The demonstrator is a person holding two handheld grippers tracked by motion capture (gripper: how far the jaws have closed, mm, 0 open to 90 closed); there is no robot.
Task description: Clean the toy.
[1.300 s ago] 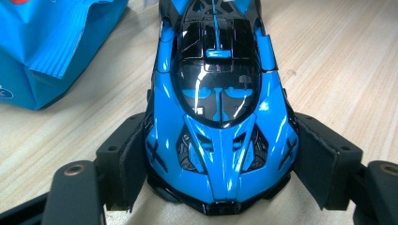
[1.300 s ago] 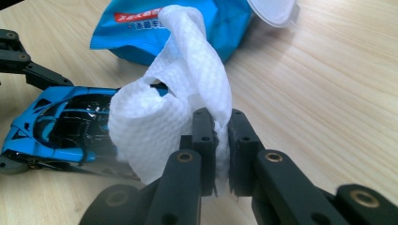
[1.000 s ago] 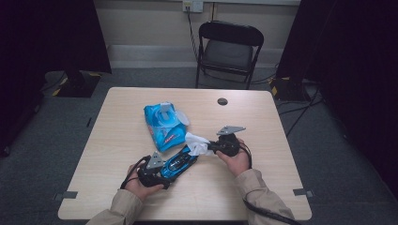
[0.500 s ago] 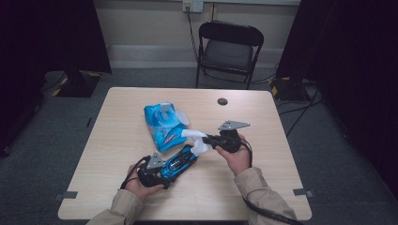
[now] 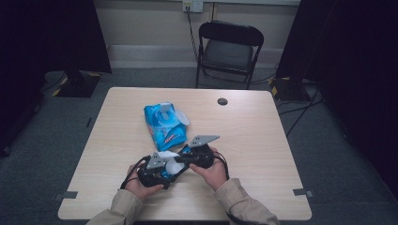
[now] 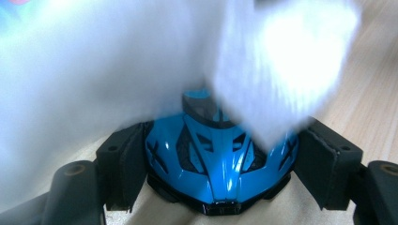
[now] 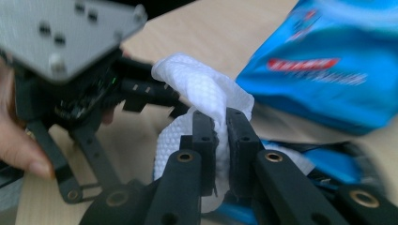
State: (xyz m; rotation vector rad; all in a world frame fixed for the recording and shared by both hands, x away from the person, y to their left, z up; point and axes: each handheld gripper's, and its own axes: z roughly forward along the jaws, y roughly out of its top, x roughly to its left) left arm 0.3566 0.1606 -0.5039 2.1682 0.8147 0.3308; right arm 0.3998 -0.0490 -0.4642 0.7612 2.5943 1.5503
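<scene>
The blue toy car sits between the left tongs, its nose aimed back toward that gripper's camera and its long axis running along the two pads, which press its flanks from either side; those tongs stand wide around the car's body. In the high view the car lies low over the tabletop, its length slanting from the left hand up toward the right hand.

Just beyond the car's far end, a white wipe is pinched between the right tongs, whose pads are closed nearly together on its fabric. The wipe hangs over the car's roof, and in the left gripper view it drapes across the upper part of the frame as a blurred white mass.

Past the right tongs, farther from the person, a blue wipe packet lies flat on the tabletop, its long axis running away from the person with its flap open. A small dark disc sits well apart, near the far edge.

To the right of the right tongs the tabletop is open wood out to its right edge. The near edge lies close under both forearms. A folding chair stands beyond the far edge.
</scene>
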